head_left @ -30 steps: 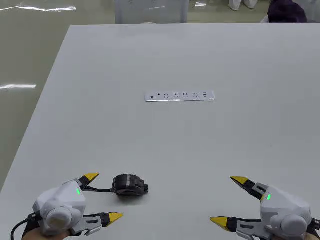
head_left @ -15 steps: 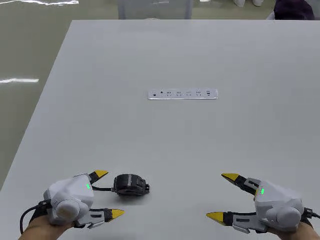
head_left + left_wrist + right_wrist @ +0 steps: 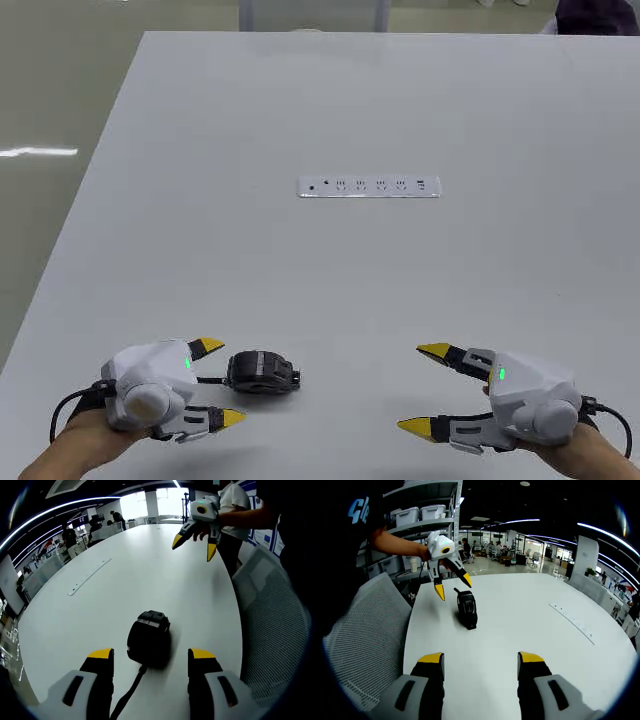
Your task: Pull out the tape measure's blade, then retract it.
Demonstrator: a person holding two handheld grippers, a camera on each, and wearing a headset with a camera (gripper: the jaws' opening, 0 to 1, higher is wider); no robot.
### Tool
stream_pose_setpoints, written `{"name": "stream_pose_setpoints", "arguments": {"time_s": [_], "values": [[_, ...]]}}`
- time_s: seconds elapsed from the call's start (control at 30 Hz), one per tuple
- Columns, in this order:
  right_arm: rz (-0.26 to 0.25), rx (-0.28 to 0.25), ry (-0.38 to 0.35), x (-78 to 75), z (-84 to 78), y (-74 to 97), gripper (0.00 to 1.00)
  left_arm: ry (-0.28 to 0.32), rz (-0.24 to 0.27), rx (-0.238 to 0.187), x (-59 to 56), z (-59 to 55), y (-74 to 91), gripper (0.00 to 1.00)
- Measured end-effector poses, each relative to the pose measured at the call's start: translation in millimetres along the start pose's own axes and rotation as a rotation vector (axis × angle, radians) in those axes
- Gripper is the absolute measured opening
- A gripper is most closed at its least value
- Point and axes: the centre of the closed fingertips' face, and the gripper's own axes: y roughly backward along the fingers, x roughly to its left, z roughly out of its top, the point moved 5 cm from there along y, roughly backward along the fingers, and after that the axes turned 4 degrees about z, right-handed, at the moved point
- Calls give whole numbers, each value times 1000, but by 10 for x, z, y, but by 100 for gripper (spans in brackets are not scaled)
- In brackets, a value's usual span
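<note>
Yellow-tipped left claw (image 3: 222, 381) wide open, empty | black tape measure (image 3: 260, 371) sits on bench (image 3: 350, 280) just ahead of its tips | right claw (image 3: 423, 389) open, empty, well apart | likely rigid, dense, smooth case: clamp its broad sides, pinch blade tip.

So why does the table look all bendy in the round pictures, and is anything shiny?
Left gripper view: the fisheye lens curves the table edge, and the far windows glare white. Right gripper view: same bend, ceiling lights streak. Head view: straight edges, a shiny streak on the floor, soft shadow under the tape measure.
</note>
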Motion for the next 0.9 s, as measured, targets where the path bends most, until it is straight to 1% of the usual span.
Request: {"name": "stream_pose_setpoints", "arguments": {"time_s": [0.1,0.23,0.33,0.47,0.53,0.7,0.87,0.9], "values": [[19,-1,11,-24,-5,-58,58,-17,-15,8,27,-9,-38,55],[37,4,22,-47,17,-118,56,-23,-41,16,58,-22,-78,54],[58,8,35,-64,19,-190,54,-45,-62,33,77,-41,-116,51],[78,14,51,-76,28,-266,52,-69,-76,50,108,-76,-162,47],[93,21,64,-83,23,-318,52,-76,-86,50,117,-72,-175,45],[107,23,72,-103,52,-410,49,-84,-113,49,121,-50,-217,41],[134,31,92,-116,55,-527,47,-112,-132,56,160,-57,-282,36],[141,32,99,-117,60,-558,47,-120,-143,57,164,-58,-298,35]]}}
